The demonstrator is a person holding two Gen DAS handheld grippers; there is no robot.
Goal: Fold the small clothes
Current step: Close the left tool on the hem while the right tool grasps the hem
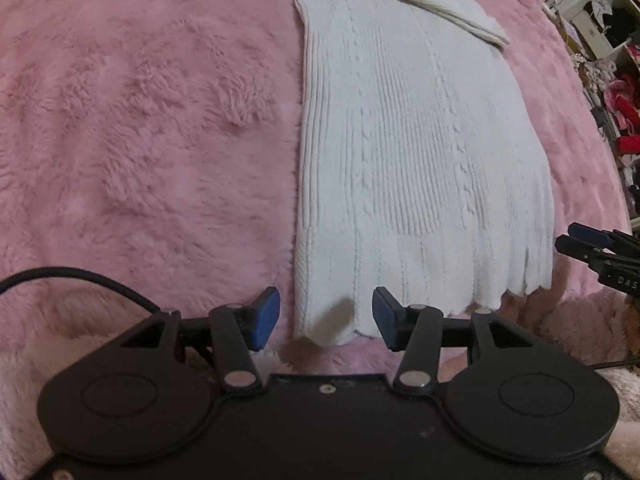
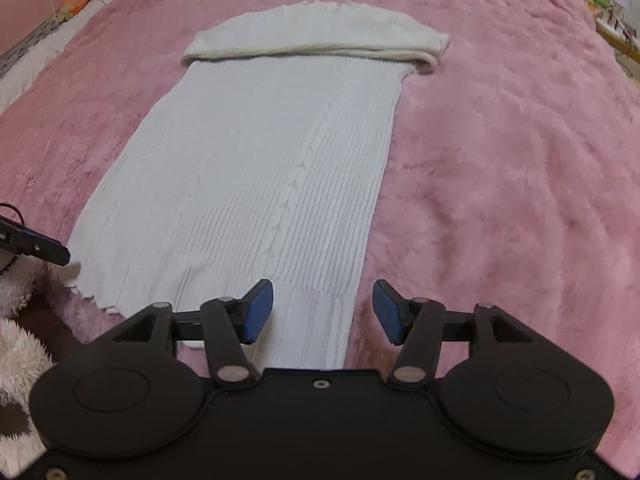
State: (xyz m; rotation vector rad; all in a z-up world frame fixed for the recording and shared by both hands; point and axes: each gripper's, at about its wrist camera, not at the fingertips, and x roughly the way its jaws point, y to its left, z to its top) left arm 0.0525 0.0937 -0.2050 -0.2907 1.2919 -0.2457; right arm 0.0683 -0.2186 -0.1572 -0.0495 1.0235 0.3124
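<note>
Covering the whole working surface, pink fleece blanket (image 2: pixel 500 140); the white knit garment (image 2: pixel 248 168) lies flat on it, roughly mid-blanket, already narrowed to a long strip.

- Long axis: runs straight away from both claws, from the scalloped hem (image 1: pixel 440 304) at the near blanket edge to a folded-over band (image 2: pixel 316 46) across the far end.
- Left gripper (image 1: pixel 325 318): jaws spread, nothing between the pads; sits over the hem's left corner, pointing steeply down.
- Right gripper (image 2: pixel 323 312): jaws likewise apart and empty; straddles the garment's right side edge near the hem. Whether either pad touches the cloth, cannot tell.
- Each claw is nearest its own hem corner; neither needs to cross over.
- Judgement: next move is likely a pinch on both hem corners, then a carry along the long axis toward the far band.
- Room: bare blanket wide on both sides of the strip and beyond the far end. Clutter (image 1: pixel 616 80) only past the blanket's right edge, well apart.
- Left claw's cable (image 1: pixel 80 276) trails at the near-left; could snag.
</note>
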